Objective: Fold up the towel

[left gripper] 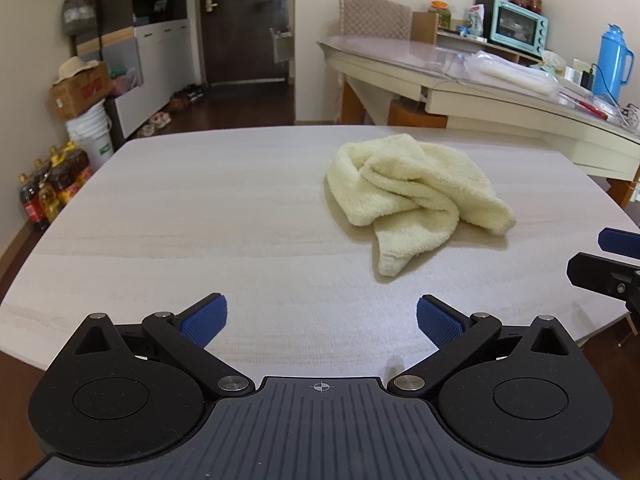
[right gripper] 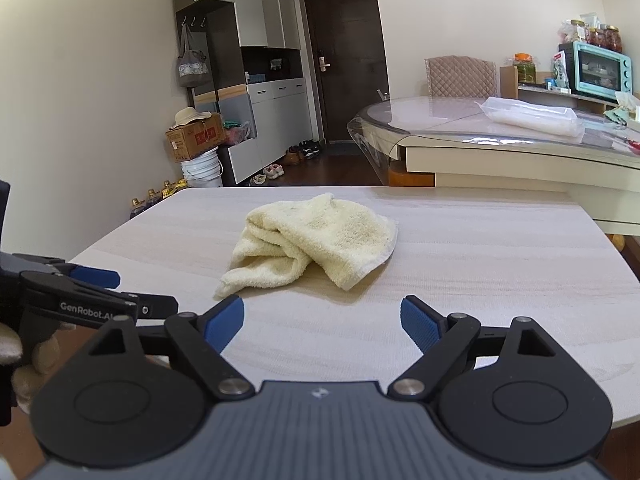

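Observation:
A pale yellow towel [left gripper: 416, 188] lies crumpled in a heap on the light wood table [left gripper: 200, 216]. It also shows in the right wrist view [right gripper: 316, 240], ahead and slightly left of centre. My left gripper [left gripper: 322, 320] is open and empty, above the table's near edge, short of the towel. My right gripper [right gripper: 322, 320] is open and empty, just short of the towel's near corner. The right gripper's fingers [left gripper: 616, 240] show at the right edge of the left wrist view. The left gripper's fingers [right gripper: 100, 276] show at the left of the right wrist view.
A second table [right gripper: 520, 148] with a glass top stands behind to the right, holding a plastic bag, a teal oven [right gripper: 600, 68] and a blue flask [left gripper: 612, 64]. Bottles [left gripper: 52, 188], a bucket and a box stand on the floor at the left.

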Tool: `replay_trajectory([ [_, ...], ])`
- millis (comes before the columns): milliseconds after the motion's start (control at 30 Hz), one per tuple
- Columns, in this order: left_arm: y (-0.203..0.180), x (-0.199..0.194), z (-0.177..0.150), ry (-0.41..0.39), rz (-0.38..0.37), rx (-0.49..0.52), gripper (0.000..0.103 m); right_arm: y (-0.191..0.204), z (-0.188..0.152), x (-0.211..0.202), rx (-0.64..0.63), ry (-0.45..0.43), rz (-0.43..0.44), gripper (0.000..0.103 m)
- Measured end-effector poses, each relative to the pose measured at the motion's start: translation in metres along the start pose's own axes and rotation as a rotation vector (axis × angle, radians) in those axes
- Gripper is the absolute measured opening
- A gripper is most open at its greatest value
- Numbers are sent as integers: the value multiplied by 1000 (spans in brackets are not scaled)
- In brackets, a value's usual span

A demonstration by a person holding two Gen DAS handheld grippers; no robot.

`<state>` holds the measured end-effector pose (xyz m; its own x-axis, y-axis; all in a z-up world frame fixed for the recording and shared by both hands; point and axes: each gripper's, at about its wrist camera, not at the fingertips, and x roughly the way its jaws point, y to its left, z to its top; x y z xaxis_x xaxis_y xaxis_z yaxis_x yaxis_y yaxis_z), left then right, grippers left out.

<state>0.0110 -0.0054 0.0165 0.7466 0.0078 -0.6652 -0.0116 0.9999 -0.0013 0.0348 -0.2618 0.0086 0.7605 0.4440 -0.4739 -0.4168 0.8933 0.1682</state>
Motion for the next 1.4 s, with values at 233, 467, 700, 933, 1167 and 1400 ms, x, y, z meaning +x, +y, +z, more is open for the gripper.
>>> replay_trajectory([
  [233, 0, 10, 13, 0, 6, 2, 103, -8, 9, 15, 20, 1, -3, 88],
  [467, 0, 17, 22, -1, -8, 9, 103, -15, 17, 23, 24, -9, 0, 88],
  [700, -3, 28, 27, 8, -15, 22, 103, -17, 23, 32, 15, -7, -1, 88],
  [933, -3, 35, 34, 5, -18, 26, 103, -25, 37, 49, -11, -2, -12, 88],
  [1167, 7, 43, 44, -5, -6, 14, 103, -39, 57, 90, -28, 46, -2, 78],
  [1400, 18, 58, 59, -1, -8, -5, 103, -65, 78, 137, 31, 90, 15, 60],
])
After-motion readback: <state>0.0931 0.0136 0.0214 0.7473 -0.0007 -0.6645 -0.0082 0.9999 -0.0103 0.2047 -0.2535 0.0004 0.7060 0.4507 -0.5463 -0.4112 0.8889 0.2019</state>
